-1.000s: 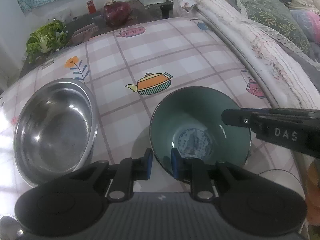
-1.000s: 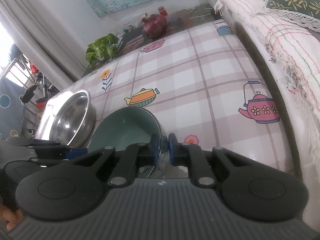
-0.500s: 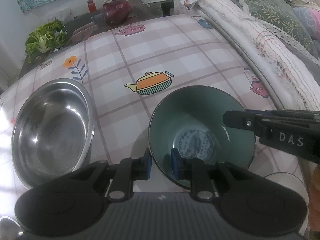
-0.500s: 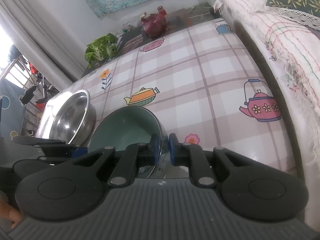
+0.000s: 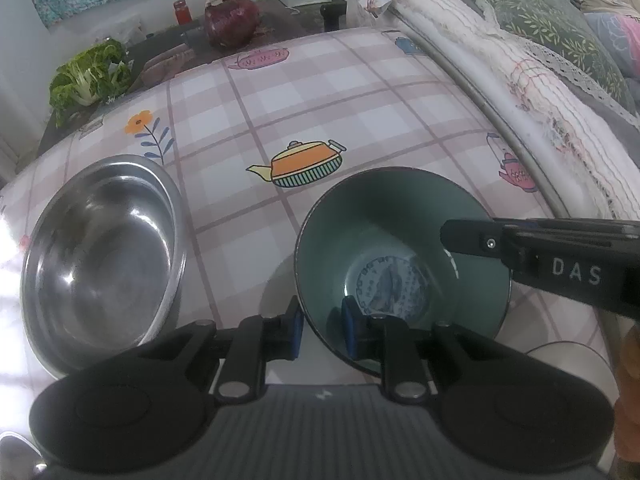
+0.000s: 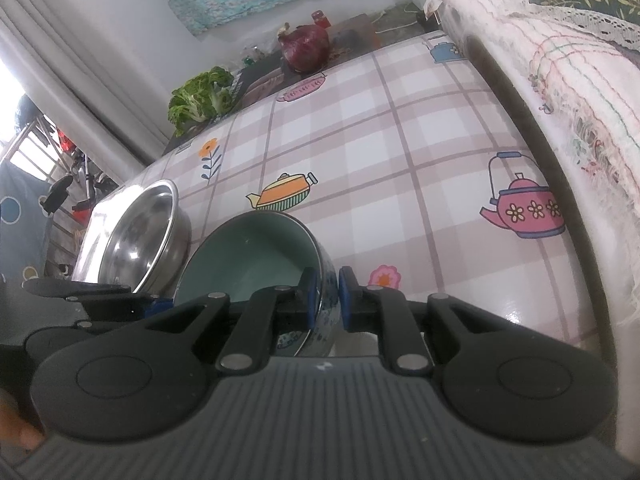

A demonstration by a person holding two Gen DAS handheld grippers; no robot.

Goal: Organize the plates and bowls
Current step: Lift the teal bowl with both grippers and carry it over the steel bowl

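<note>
nothing moved; both grippers' fingers [image 5: 295, 326] [image 6: 346, 300] stay clamped on green bowl [image 5: 384, 216] rim.

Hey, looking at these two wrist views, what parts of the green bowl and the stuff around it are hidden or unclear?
- Green ceramic bowl: left wrist view, near rim hidden by the left hand-held gripper.
- Bowl's base and whether it rests on the checked tablecloth: right wrist view, covered by the right hand-held gripper.
- Stainless steel bowl: its lower edge is behind the gripper body.
- White round object: left wrist view, mostly blocked, unidentifiable.
</note>
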